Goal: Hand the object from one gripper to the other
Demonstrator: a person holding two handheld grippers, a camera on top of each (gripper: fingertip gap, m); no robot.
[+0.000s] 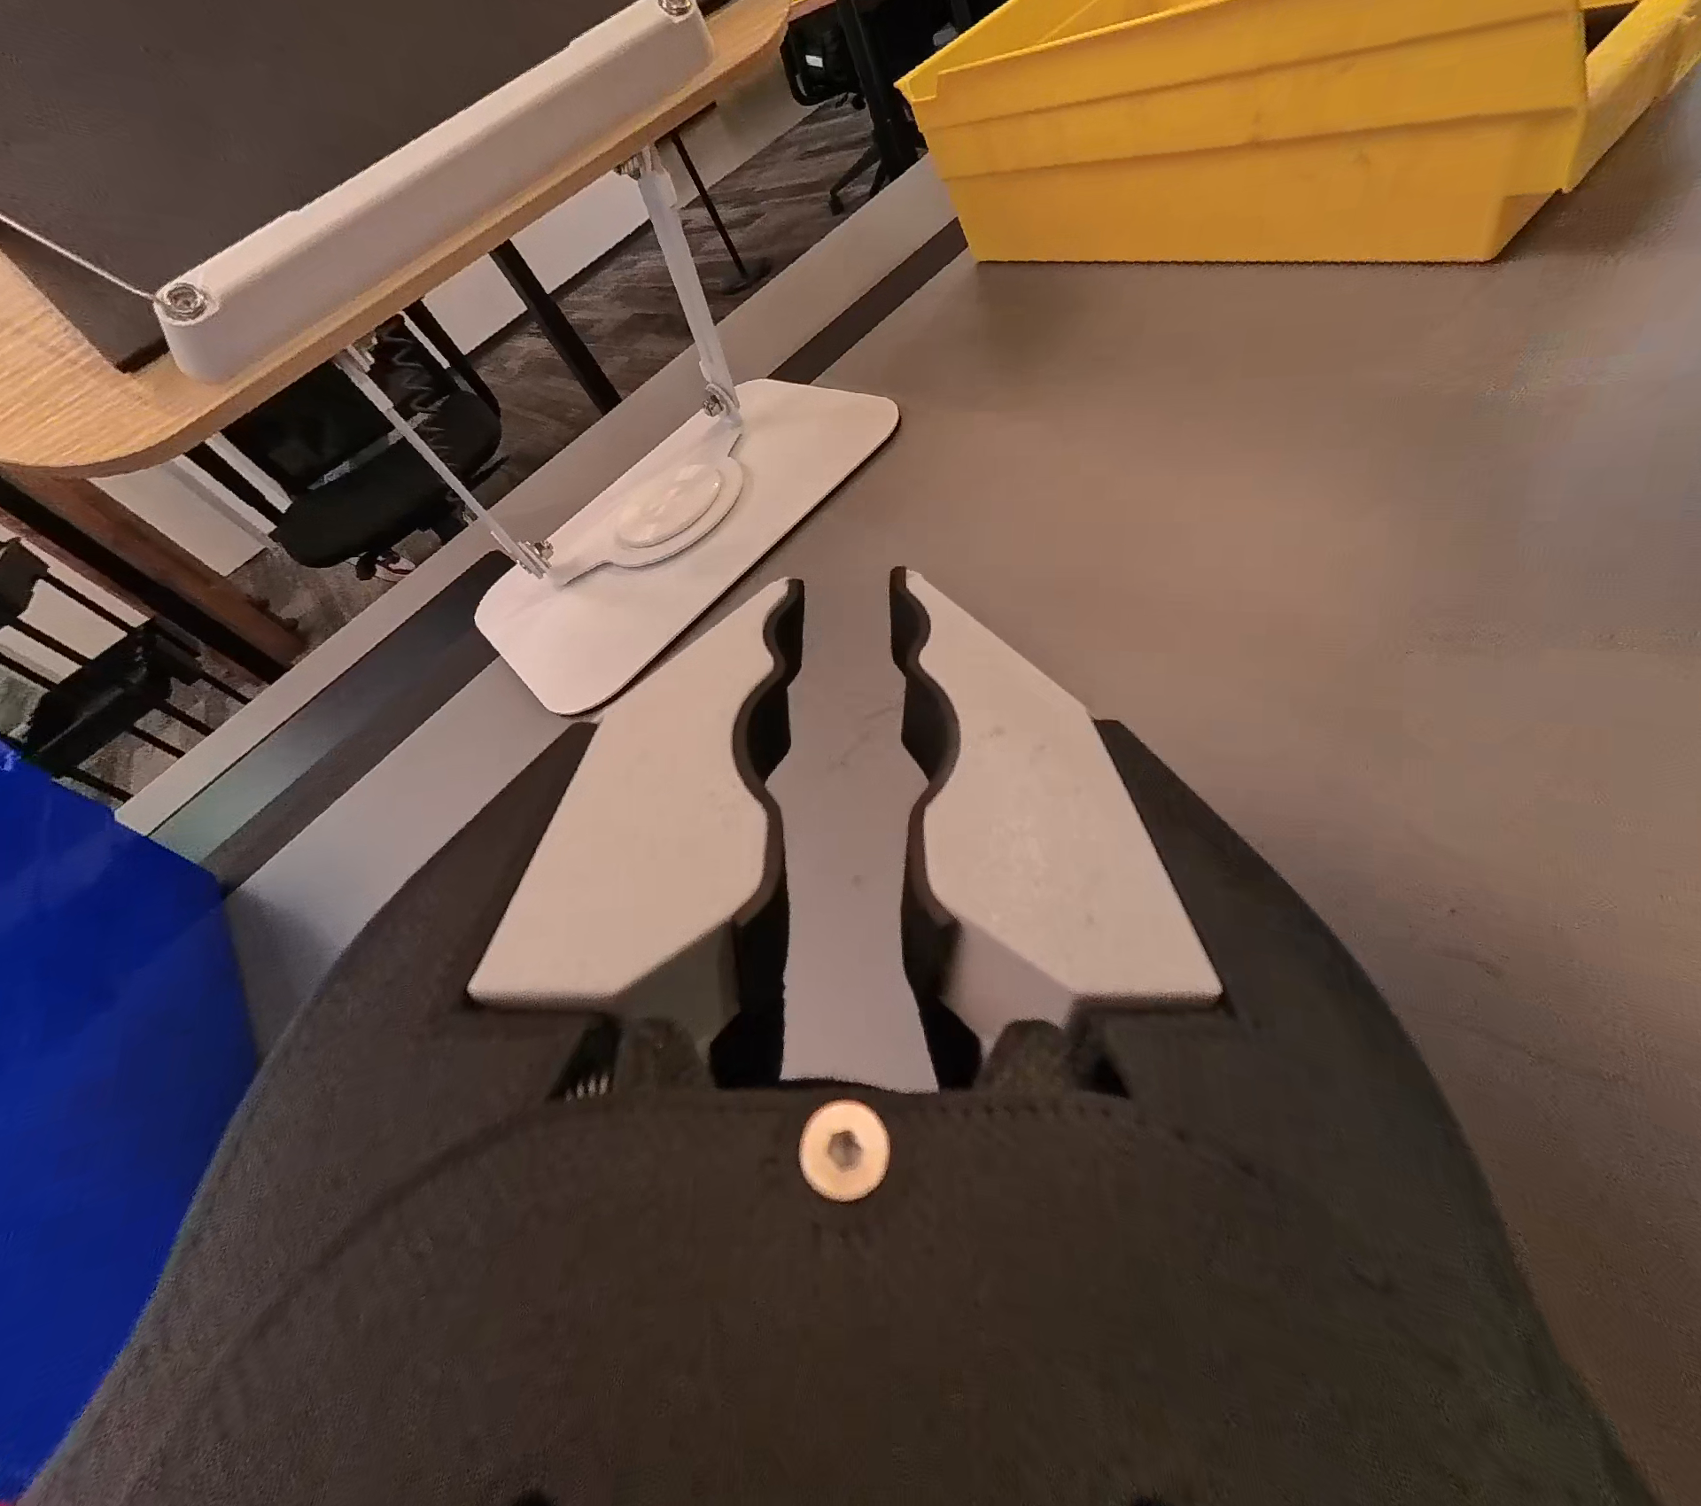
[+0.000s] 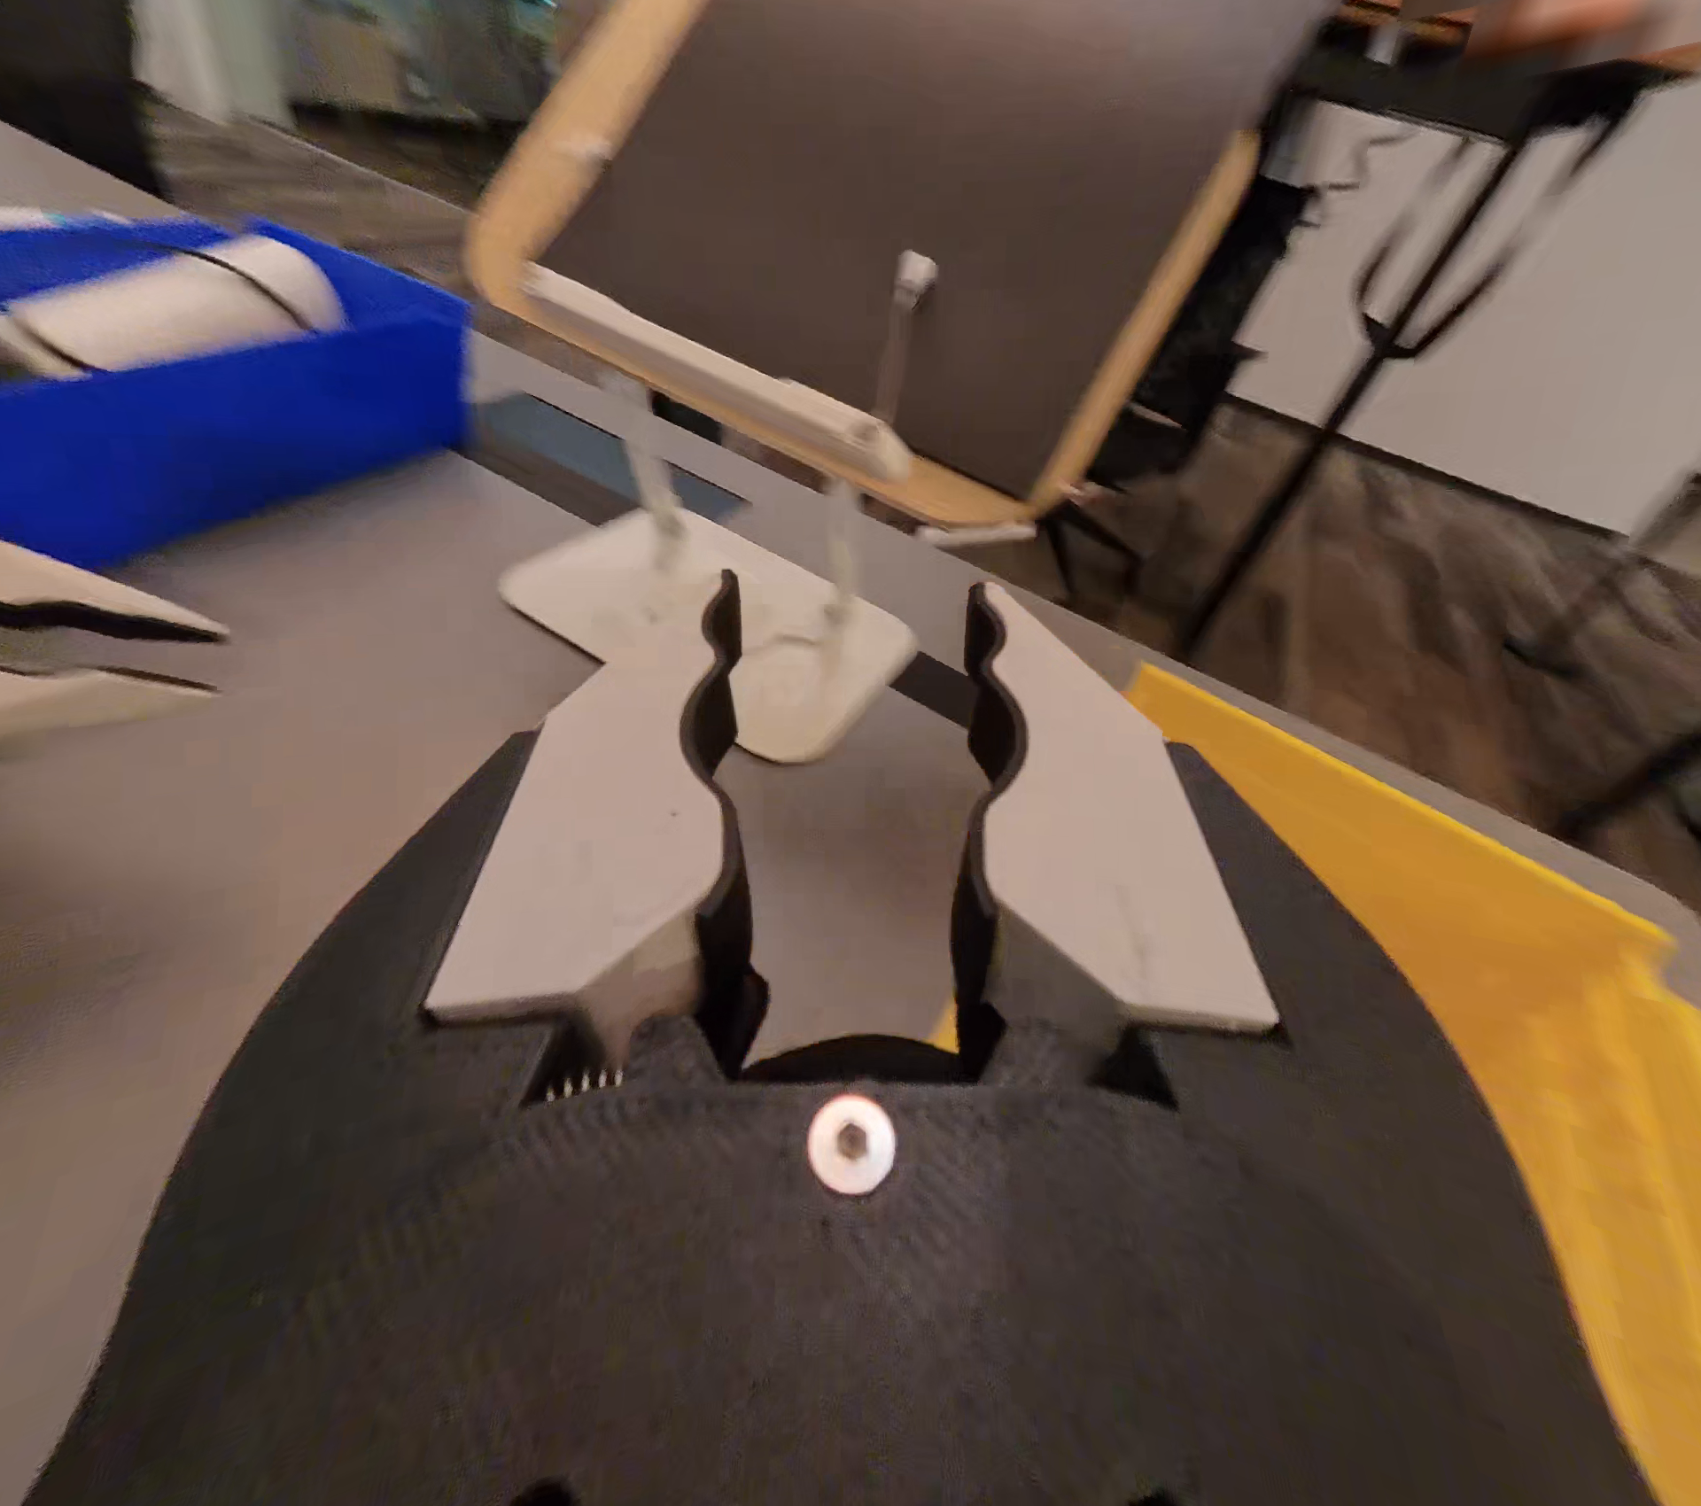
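My left gripper (image 1: 845,587) hovers low over the grey table (image 1: 1289,633). Its grey fingers stand a narrow gap apart with nothing between them. My right gripper (image 2: 851,597) is open wider and also empty, pointing at a white-based stand (image 2: 801,689). The left gripper's fingertips (image 2: 184,624) show at the left edge of the right wrist view. A blue bin (image 2: 230,413) at the left holds rolled white-grey items (image 2: 184,311) with a dark band. Neither gripper holds any object.
The tilted stand has a wooden board with a dark pad (image 1: 276,35) on a white base (image 1: 700,541) at the table's far edge. Stacked yellow bins (image 1: 1243,109) stand at the right, and also show in the right wrist view (image 2: 1381,1002). The blue bin (image 1: 92,1002) is at left. Some 25 centimetres of space lies between my two pairs of fingers.
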